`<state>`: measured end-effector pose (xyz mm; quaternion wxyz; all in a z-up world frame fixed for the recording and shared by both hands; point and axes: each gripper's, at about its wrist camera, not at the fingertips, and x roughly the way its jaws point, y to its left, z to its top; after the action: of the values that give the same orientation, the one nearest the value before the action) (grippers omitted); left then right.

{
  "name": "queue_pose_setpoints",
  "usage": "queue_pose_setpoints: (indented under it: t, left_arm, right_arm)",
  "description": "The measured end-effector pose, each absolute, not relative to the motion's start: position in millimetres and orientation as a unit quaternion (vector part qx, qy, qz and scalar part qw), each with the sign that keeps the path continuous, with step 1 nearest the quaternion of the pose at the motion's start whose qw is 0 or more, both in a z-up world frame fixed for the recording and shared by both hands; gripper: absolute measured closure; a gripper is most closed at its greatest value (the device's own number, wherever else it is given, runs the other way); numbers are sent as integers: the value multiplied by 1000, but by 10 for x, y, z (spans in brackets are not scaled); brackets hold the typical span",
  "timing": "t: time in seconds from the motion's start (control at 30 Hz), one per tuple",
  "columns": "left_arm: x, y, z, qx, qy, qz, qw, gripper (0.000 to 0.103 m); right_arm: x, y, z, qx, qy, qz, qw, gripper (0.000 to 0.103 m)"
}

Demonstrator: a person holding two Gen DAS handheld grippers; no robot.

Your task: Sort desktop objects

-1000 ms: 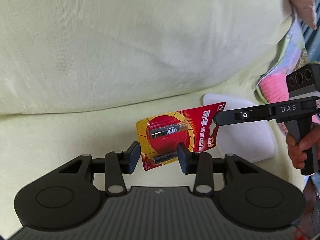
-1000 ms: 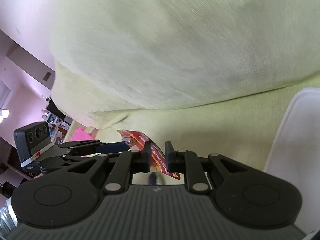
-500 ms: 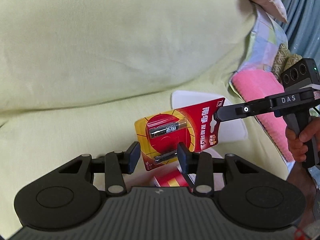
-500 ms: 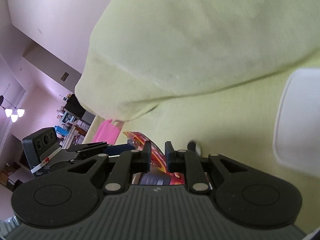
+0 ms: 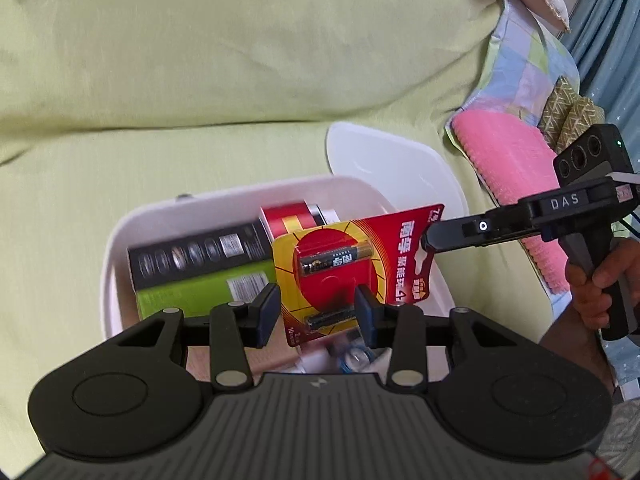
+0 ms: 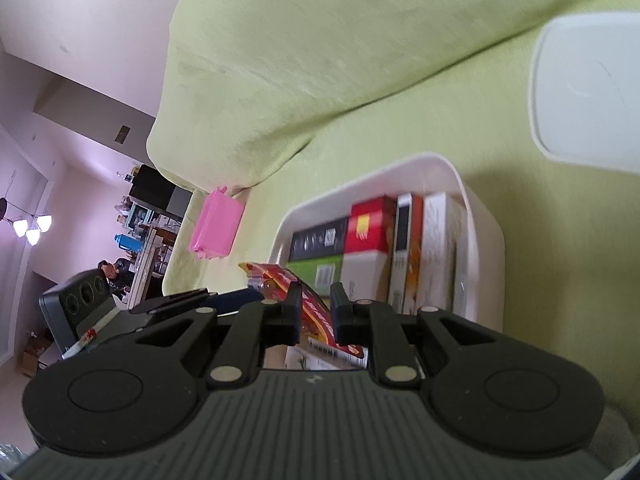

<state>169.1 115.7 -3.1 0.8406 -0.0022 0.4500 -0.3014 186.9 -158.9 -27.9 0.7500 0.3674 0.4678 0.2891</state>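
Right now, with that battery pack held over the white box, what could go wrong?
1. The right gripper pinches only the top corner of the battery pack, so the card could swing or slip out.
2. The left gripper is open around the pack's lower part and could snag it.
3. The white box already holds upright cartons, so the pack may land on top instead of slotting in.

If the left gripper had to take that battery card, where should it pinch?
Probably the card's flat lower edge, coming from below. On the battery card the bulging battery blister fills the middle, and the right gripper already pinches the top corner. The left gripper is open, fingers either side of that lower edge.
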Motion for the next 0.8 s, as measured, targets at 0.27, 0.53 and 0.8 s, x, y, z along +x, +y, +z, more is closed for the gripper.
queue_pose_setpoints:
  t: [0.27, 0.53, 0.8]
  left_arm:
    - [1294, 1140, -194, -28, 467, -301, 831, 58]
    - [1166, 1080, -435, -45, 485, -295, 822, 58]
    - [1131, 1019, -593, -28, 495, -286, 820, 58]
  right_arm:
    - [1624, -1670, -283, 350, 486, 273, 753, 87]
    - [1547, -1582, -381, 292, 515, 256, 764, 84]
    - [1532, -1419, -387, 217, 527, 252, 782, 83]
